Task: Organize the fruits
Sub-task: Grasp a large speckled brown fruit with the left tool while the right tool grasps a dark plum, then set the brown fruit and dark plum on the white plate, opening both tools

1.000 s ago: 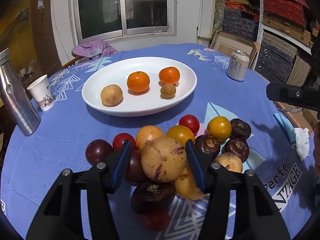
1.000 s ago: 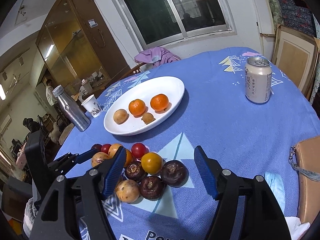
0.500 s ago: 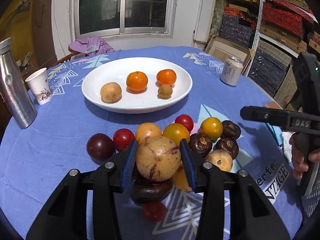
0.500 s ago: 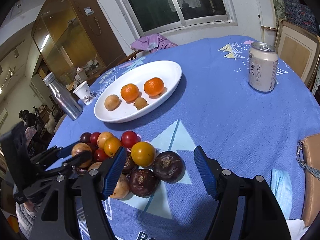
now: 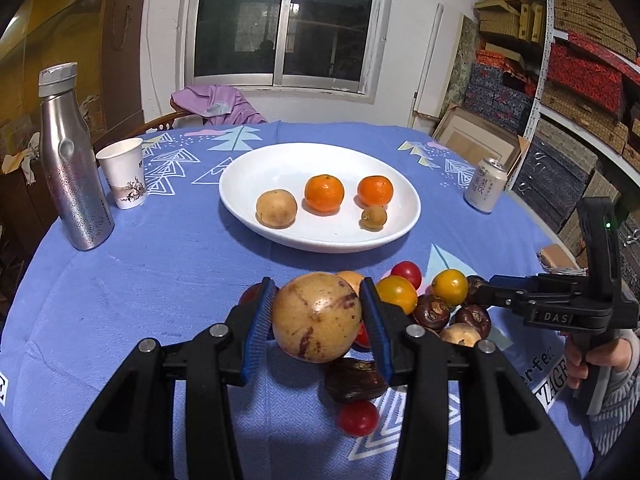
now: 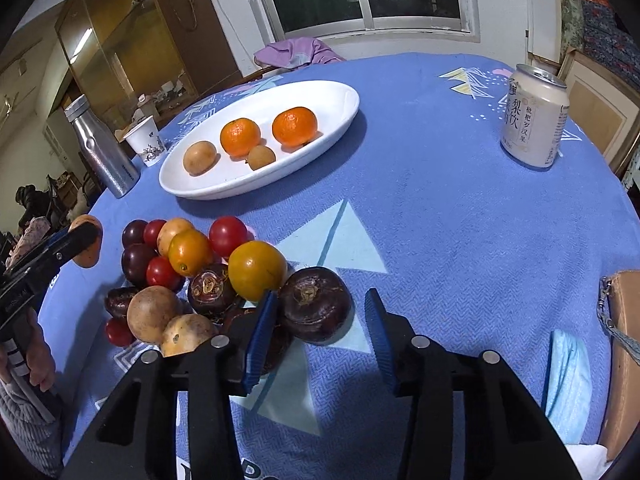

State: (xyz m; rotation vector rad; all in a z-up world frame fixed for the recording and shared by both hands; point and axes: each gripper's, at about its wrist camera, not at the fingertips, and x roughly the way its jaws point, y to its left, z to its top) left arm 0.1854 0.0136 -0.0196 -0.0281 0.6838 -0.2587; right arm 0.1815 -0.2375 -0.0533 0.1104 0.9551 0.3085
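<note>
Currently, your left gripper (image 5: 320,316) is clamping a round, tan, purple-streaked passion fruit (image 5: 316,317) between its ribbed blue pads, holding it in front of the glossy white oval plate (image 5: 248,168). Your right gripper (image 6: 318,330) is standing with its jaws spread around a dark, matte mangosteen (image 6: 316,304) at the near edge of the fruit pile (image 6: 192,264), which is lying on the woven blue tablecloth (image 6: 440,240) in front of that plate.

Left hand-held gripper (image 5: 320,316) clamps tan passion fruit (image 5: 317,317) above fruit pile (image 5: 432,304).
</note>
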